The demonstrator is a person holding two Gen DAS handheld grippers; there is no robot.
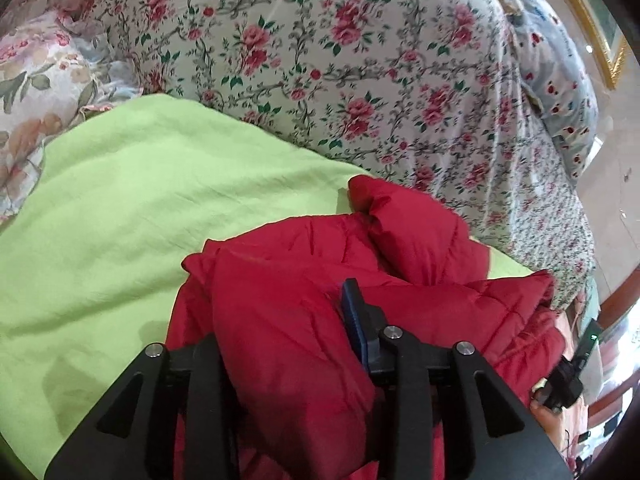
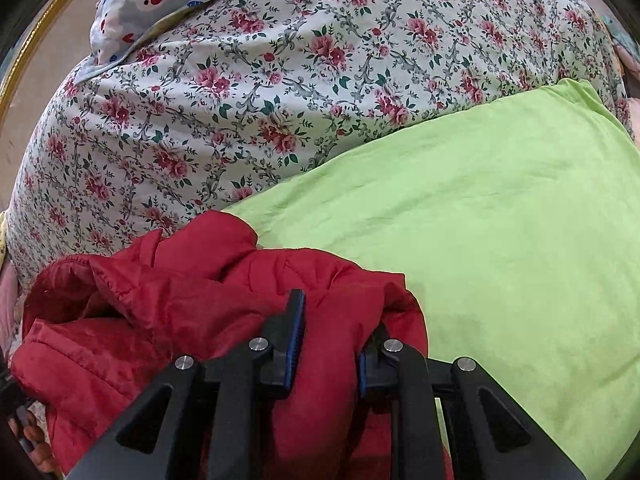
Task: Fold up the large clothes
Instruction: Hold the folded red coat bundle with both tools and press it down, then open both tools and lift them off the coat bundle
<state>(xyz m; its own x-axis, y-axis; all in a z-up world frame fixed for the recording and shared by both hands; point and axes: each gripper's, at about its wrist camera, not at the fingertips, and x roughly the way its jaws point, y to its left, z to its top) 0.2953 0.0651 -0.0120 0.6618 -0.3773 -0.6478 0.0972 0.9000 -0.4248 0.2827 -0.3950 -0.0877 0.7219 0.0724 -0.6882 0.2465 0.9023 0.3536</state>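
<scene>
While both hand-held grippers [image 1: 296, 320] [image 2: 328, 332] pinch the red jacket [image 1: 304, 264], a green sheet [image 1: 140, 200] covers the floral bed [image 1: 360, 60]

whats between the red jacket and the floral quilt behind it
A strip of lime green sheet separates most of the red jacket from the floral quilt; the right wrist view shows it best. At its far sleeve they nearly meet.

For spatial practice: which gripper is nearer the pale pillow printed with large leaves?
Left. The pale leaf-print pillow lies ahead-left of the left gripper; the right gripper, clamping the red puffer jacket, cannot see it.
</scene>
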